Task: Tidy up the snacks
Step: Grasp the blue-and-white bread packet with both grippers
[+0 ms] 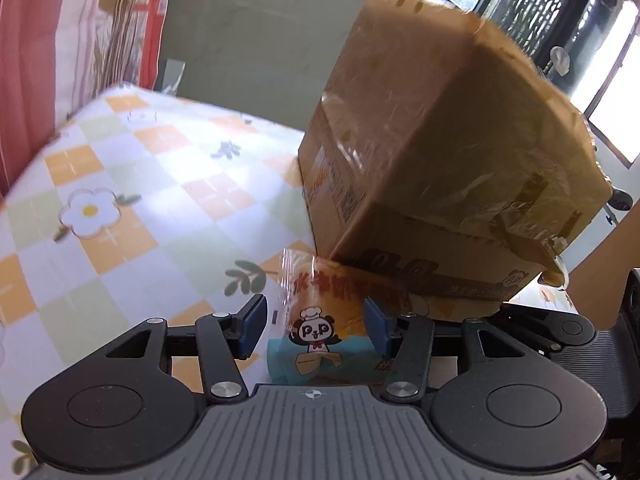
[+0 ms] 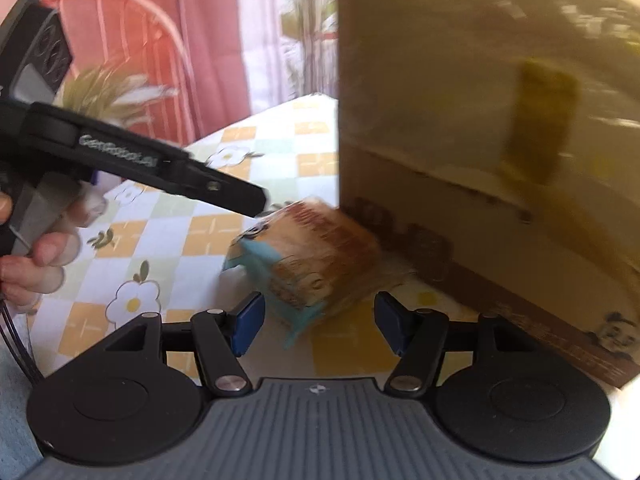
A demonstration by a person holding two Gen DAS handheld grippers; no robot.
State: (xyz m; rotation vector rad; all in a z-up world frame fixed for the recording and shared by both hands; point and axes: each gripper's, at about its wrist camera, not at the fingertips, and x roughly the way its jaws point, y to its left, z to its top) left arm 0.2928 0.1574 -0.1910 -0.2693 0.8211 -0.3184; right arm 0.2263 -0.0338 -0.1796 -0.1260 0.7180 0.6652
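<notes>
Nearest in the left wrist view, the left gripper point(image 1: 316, 326) is seen with its blue pads parted about halfway, and a wrapped snack point(image 1: 320, 332) lies between them. The right pad looks to be at the wrapper's edge and a gap shows at the left pad, so no firm grip can be claimed.

In the right wrist view, the right gripper point(image 2: 318, 324) is likewise held half open and empty, just short of the same snack point(image 2: 304, 256), which rests on the checked tablecloth point(image 2: 208, 236). The snack is tucked against the foot of a taped cardboard box point(image 1: 448, 152), which stands on the table.

Little of the task is judged done: only one snack is visible, and it is not yet lifted or put away. Whether the box is its destination cannot be told, since its flaps appear closed.
</notes>
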